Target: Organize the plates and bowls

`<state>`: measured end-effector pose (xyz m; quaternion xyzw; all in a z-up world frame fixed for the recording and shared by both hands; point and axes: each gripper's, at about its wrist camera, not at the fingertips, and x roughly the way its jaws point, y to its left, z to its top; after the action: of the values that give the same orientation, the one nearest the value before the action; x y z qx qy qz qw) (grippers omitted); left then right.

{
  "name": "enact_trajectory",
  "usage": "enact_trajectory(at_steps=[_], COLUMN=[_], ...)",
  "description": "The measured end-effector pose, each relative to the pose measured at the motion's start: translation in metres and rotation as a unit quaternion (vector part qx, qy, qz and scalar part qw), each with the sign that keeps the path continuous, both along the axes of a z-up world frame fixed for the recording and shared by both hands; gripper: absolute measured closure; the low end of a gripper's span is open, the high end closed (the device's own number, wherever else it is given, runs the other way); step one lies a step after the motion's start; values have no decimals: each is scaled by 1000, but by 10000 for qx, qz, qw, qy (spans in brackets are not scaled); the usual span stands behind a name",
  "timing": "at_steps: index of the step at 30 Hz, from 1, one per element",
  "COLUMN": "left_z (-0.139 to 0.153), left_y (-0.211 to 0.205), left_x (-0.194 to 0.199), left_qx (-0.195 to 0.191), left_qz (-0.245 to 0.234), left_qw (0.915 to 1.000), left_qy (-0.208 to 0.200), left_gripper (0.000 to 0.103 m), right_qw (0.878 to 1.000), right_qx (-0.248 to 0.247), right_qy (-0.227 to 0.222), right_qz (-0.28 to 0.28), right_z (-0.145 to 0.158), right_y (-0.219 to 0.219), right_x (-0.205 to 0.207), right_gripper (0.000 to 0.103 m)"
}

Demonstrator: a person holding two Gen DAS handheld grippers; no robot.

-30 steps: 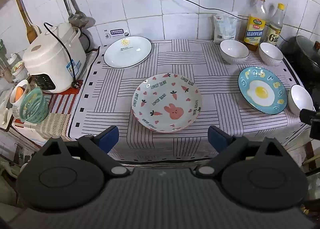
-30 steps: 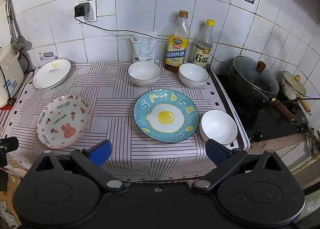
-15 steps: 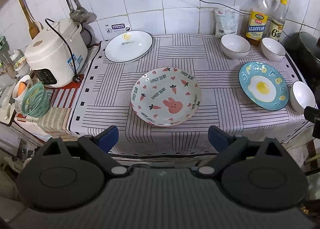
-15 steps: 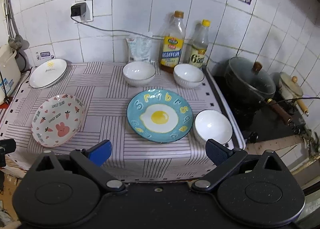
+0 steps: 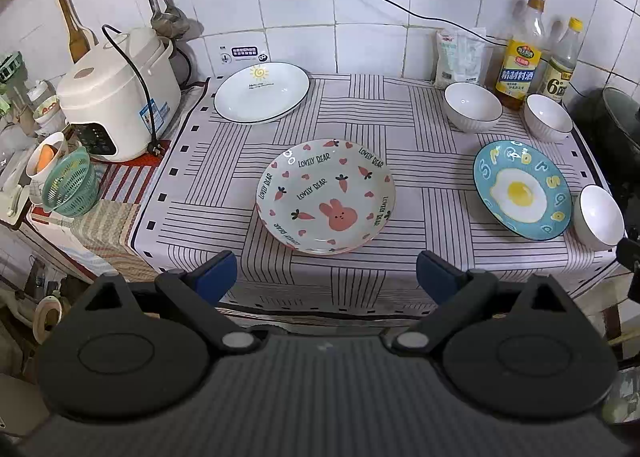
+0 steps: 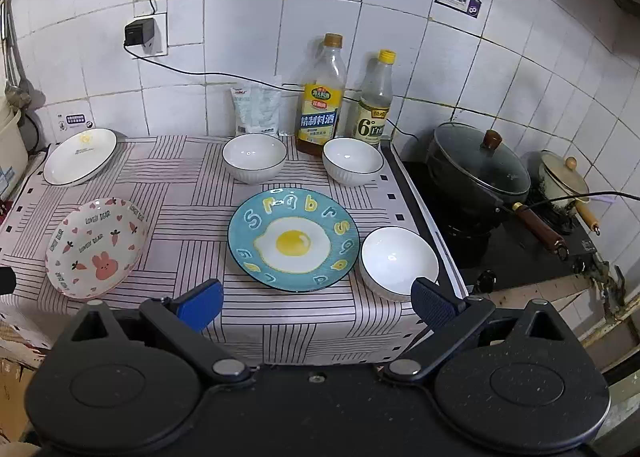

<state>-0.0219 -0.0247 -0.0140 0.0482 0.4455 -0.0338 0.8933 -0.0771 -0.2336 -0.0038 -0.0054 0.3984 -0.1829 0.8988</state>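
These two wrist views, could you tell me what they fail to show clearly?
- Near rim of the front bowl: right wrist view, covered by the right gripper finger.
- Black pot: left wrist view, cut off by the right edge.
- Rice cooker: right wrist view, cut off by the left edge.
- Wall sticker text: left wrist view, too small.

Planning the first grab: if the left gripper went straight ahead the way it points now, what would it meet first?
Most likely the bunny plate, centred between the open left gripper fingers, nothing in between. Depth is hard to judge.
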Motion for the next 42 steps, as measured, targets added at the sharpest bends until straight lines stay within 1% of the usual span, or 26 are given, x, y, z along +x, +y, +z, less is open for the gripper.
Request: enact_trajectory(at_steps=[7,12,17,23,26,28,31,33,35,37,39,40,42], left_z=[0,4,8,7,6,5,0,-6,-12,-17,-22,-25,-34], left_y=[0,1,0,3,2,3,6,11,21,33,48,54,67], left_x=[0,0,0,2,2,4,9,14,23,32,43,47,59], left_qx=[12,23,73,101,112,107,102,48,-68,-228,-371,-408,-406], left_qz=[-19,-176,-176,-152,-155,-175,-331,-466,-485,-417,-270,-207,-135], left_qw=[10000,9998,9997,9998,9997,9997,9992,9987,9987,9988,9989,9989,9991], left_qy=[-9,-55,-149,-126,-128,-146,-176,-193,-164,-140,-100,-93,-14], left_gripper=[6,6,6,6,6,6,6,6,6,6,6,8,9], right_qw=[10000,10000,10000,10000,9999,9997,9978,9947,9912,9864,9795,9753,9666], right_qx=[-27,-31,-45,-58,-90,-57,-29,38,69,112,320,471,780], right_qy=[-31,-23,-28,-29,-124,-171,-324,-436,-486,-489,-549,-630,-930], right_qz=[-10,-7,-7,-11,-6,151,583,925,1229,1566,1910,2064,2257], right_z=[-1,-2,-1,0,2,2,-3,-12,-23,-32,-39,-43,-51], right_y=[-6,-6,-6,-6,-4,-1,10,18,26,35,41,43,43], right_x=[-4,-4,-3,-3,-4,-3,-1,3,10,20,32,38,51], right_gripper=[2,2,2,2,2,2,2,2,2,2,2,3,3])
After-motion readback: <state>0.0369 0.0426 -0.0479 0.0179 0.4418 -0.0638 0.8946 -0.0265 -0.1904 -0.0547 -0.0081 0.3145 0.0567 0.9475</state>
